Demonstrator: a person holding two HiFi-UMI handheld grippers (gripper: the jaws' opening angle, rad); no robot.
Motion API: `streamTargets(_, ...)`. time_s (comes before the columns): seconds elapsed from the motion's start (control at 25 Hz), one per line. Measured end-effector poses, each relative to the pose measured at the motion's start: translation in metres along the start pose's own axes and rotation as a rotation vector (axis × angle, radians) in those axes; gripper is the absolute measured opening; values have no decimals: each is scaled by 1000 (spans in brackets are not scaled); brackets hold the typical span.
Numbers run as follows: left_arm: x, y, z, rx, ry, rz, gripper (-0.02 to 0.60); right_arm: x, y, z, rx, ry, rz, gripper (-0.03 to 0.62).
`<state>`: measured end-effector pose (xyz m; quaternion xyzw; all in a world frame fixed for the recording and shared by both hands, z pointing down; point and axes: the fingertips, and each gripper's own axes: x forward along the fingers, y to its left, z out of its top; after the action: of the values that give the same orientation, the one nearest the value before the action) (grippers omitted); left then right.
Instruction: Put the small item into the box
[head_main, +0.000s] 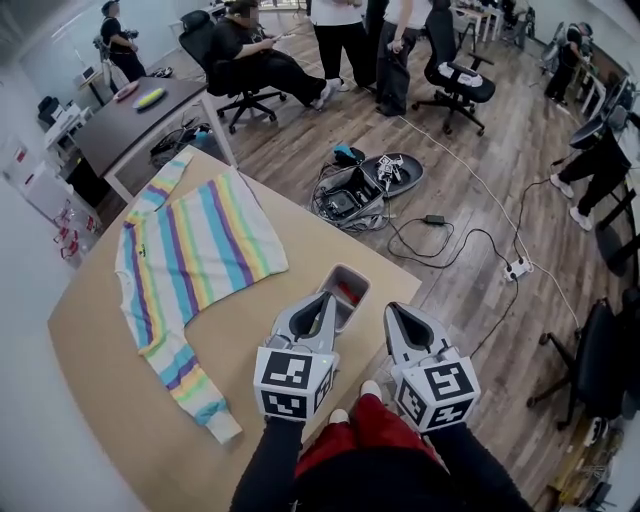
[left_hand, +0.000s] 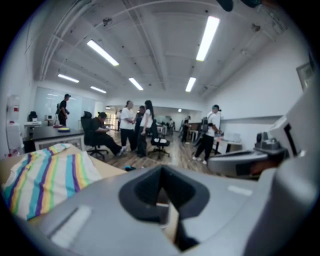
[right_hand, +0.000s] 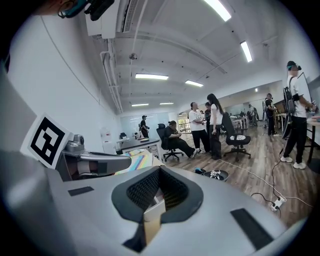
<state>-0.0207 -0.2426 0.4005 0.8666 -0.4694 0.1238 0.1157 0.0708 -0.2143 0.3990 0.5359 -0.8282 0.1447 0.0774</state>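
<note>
Head view puts your left claw (head_main: 326, 298) low in the middle of the picture, its tip over the left wall of the small grey box (head_main: 362, 284). Whether it touches the box, you can't tell from here. In the left gripper view the two jaws are pressed together with nothing pinched between them; only a thin slit of desk shows through. Your right claw (head_main: 391, 309) sits just to the right of the box, near the desk's edge. In the right gripper view its jaws are also closed together and empty, with a pale corner of the box and tan desk glimpsed past them. Each claw carries its marker cube (head_main: 293, 382) close to your sleeves.

A small red item (head_main: 346, 291) lies inside the box, near its far end. The box stands on the tan desk (head_main: 110, 380) close to the front edge. Well to the left of it, a sweater (head_main: 195, 250) with pastel stripes is spread flat, one sleeve reaching toward you.

Past the desk, on the wooden floor (head_main: 470, 130), lie an open bag with tangled cables (head_main: 355, 190) and a power strip (head_main: 517, 268). Farther back stands a dark table (head_main: 135, 115), and a person sits in an office chair (head_main: 240, 98) with others standing nearby.
</note>
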Motion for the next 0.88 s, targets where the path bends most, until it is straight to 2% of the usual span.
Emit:
streamTargets(0.36,-36,5,4,-28,-68,17,3,-20,16,9,-29,-34,-5,8)
streamTargets(0.88,-90,6,3,-14,-155,36,3,-52,44,13,-59,-93,-18,8)
